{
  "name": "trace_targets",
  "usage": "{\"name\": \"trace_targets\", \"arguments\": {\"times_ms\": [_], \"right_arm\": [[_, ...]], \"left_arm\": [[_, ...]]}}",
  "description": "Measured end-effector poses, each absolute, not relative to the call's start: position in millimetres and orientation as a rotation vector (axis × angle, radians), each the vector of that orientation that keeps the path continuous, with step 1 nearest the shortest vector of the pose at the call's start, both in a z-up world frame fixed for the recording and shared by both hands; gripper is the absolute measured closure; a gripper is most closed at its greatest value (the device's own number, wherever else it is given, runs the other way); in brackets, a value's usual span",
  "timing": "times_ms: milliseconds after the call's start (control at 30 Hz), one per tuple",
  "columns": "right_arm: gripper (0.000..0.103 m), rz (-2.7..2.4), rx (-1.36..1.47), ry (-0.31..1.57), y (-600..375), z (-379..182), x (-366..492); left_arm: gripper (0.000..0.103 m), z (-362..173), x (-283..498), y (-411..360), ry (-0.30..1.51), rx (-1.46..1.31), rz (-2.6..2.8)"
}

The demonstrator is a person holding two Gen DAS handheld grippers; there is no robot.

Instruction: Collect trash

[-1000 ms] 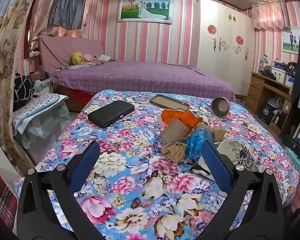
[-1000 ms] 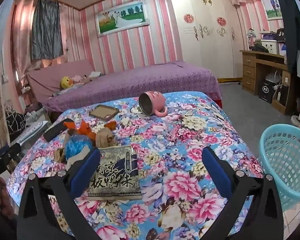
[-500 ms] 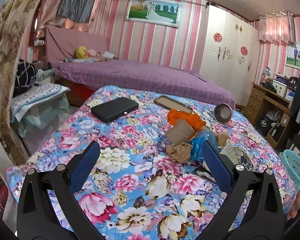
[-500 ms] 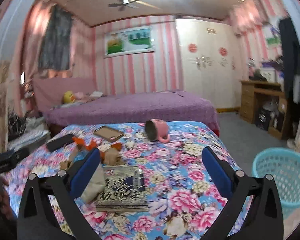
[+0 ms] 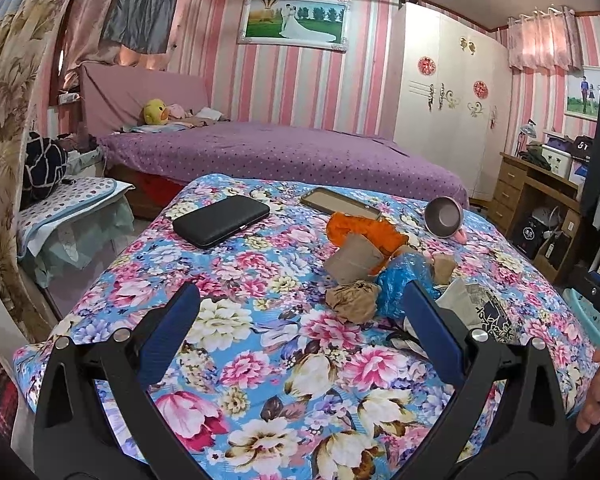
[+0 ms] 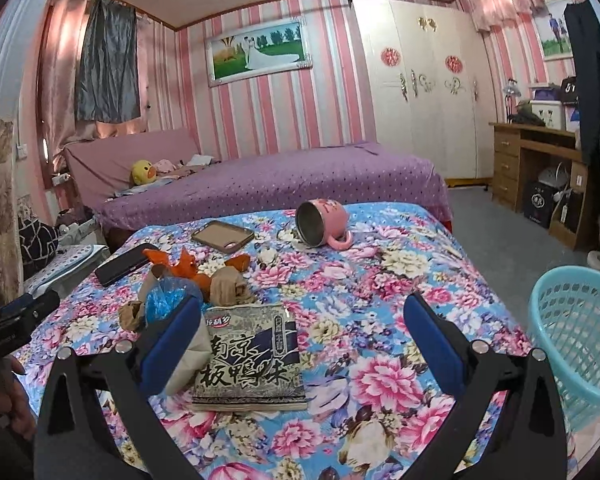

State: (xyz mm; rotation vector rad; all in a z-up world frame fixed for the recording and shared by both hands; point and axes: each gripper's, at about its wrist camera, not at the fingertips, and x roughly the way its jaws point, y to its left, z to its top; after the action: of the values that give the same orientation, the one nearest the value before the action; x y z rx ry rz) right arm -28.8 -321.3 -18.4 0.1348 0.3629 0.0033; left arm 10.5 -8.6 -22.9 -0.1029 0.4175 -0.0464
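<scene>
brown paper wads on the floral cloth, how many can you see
3: one wad nearest the left gripper, one flat piece against the orange bag, one right of the blue bag. More may be hidden.

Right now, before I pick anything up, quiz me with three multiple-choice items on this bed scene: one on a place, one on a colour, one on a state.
1. Where is the light blue basket?
A. On the floral bed
B. Off the bed's right side
C. On the purple bed

2. What colour is the crumpled plastic bag in the trash pile?
A. Blue
B. Green
C. White

3. How does the pink mug lie?
A. Upright
B. Upside down
C. On its side

Answers:
1. B: in the right wrist view the basket stands lower than the floral bed, past its right edge.
2. A: the bag is bright blue, next to the brown paper wads.
3. C: the mug's open mouth faces sideways and its handle rests on the cover.
</scene>
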Motion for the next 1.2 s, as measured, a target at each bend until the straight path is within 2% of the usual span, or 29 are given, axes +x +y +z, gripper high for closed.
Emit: {"name": "trace_targets", "arguments": {"times_ms": [1200], "right_arm": [[0.004, -0.013, 0.072, 0.353, -310, -17, -32]], "left_arm": [[0.005, -22, 6, -3, 0.418, -0.1, -0.025]]}}
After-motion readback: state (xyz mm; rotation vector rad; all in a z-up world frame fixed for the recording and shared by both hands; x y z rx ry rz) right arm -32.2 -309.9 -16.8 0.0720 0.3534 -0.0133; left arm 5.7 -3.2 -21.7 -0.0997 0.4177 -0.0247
